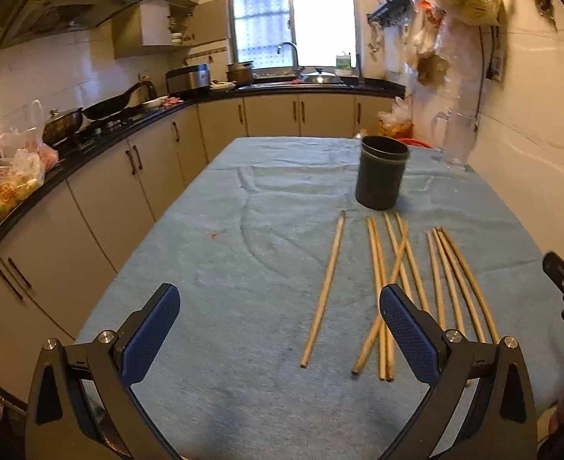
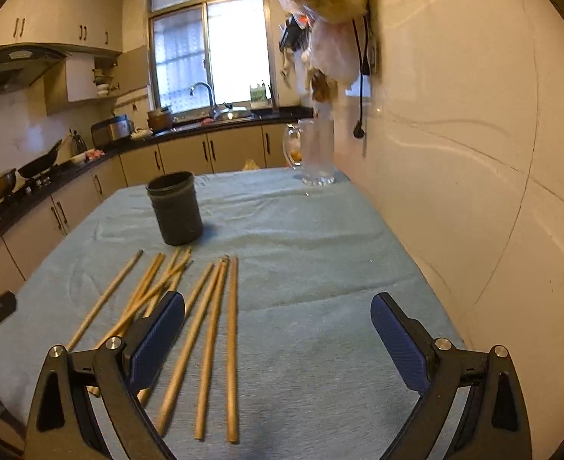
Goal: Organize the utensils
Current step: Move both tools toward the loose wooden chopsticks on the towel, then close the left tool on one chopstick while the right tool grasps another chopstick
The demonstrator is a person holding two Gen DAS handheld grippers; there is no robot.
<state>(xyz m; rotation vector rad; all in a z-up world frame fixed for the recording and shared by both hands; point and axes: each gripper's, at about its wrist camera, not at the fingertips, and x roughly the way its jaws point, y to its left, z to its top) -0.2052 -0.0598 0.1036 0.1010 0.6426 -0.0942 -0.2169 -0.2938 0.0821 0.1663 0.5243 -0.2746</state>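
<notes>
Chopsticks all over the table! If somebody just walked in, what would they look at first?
Probably the wooden chopsticks, spread in a loose row on the blue tablecloth, a few crossing each other. Just behind them stands a dark round holder, upright, with no chopsticks sticking out of it. Both the left gripper and the right gripper are wide open above the cloth, holding nothing.

The left gripper (image 1: 278, 329) hangs above the light blue tablecloth (image 1: 224, 260) with its blue-padded jaws spread wide and nothing between them. A single wooden chopstick (image 1: 324, 291) lies between the jaws; more wooden chopsticks (image 1: 416, 280) lie scattered past the right jaw. A dark cylindrical holder (image 1: 381, 178) stands upright beyond the tips.
</notes>
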